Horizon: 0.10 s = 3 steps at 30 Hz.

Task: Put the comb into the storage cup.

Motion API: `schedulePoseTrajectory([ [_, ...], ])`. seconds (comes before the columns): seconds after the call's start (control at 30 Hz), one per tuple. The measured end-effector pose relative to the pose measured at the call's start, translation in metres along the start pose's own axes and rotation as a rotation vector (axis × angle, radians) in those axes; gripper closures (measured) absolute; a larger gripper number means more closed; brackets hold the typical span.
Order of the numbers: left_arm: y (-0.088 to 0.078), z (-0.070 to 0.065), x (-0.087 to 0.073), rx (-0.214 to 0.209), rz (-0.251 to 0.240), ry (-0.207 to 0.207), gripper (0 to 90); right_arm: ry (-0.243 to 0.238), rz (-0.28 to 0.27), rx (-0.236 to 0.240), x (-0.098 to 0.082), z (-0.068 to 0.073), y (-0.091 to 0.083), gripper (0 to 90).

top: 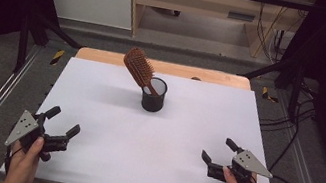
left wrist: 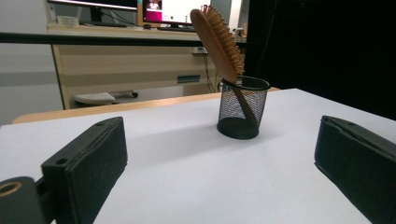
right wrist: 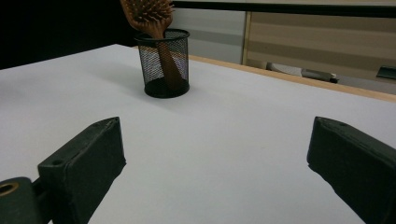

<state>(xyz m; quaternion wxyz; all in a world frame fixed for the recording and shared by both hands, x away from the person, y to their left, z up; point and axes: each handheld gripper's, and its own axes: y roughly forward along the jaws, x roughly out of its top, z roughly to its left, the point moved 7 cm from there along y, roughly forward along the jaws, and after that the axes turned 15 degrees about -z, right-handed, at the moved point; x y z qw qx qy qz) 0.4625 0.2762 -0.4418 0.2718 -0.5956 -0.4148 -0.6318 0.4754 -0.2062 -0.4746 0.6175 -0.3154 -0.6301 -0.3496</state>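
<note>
A black mesh cup (top: 153, 95) stands upright on the white table (top: 111, 113), toward the far middle of the sheet. A wooden paddle hairbrush (top: 138, 68) sits in the cup handle-down, its head leaning out over the cup's left rim as the high view shows it (bristles facing right and a little toward the person). In the left gripper view the handle can be seen through the mesh, slanting to the cup's floor.

The left gripper (top: 63, 128) rests near the table's front edge, well apart from the cup and to its near left, with its jaws spread wide and nothing between them. The right gripper (top: 219, 151) sits to the cup's near right, equally far off, its jaws also wide apart and holding nothing. Each gripper is held by a hand at the front edge.
</note>
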Motion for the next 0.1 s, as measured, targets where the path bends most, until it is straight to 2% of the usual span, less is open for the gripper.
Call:
schedulePoseTrajectory([
  [0.1, 0.0002, 0.0036, 0.0028, 0.029, -0.022, 0.005, 2.7, 0.003, -0.002, 0.0, -0.0001, 0.0003, 0.0006, 4.1],
])
